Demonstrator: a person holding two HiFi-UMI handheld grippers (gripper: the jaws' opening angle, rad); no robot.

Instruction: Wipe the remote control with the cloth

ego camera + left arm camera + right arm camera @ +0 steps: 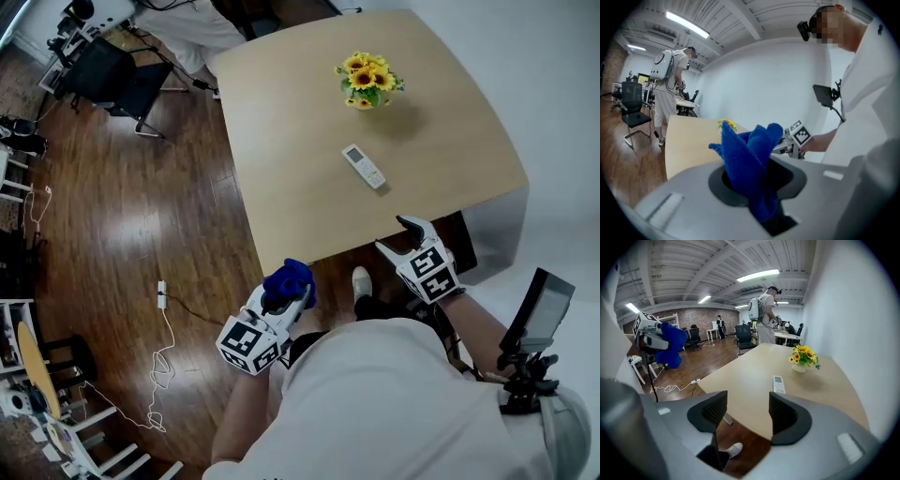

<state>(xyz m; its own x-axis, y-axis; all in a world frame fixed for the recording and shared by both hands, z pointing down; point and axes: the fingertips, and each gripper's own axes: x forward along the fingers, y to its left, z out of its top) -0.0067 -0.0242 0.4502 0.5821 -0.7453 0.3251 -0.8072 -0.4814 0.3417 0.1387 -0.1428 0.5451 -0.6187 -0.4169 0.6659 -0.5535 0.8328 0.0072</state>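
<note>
A white remote control (364,166) (777,384) lies flat on the light wooden table (281,141), near its middle. My left gripper (292,286) is shut on a bunched blue cloth (287,278) (749,154), held off the table past its near edge, above the floor. The cloth (671,348) also shows at the left of the right gripper view. My right gripper (405,232) (743,416) is open and empty at the table's near edge, pointing toward the remote but well short of it.
A small pot of sunflowers (367,81) (803,358) stands beyond the remote. A person with a backpack (764,317) stands at the table's far end by office chairs (117,80). A white cable (161,347) trails on the wooden floor at the left.
</note>
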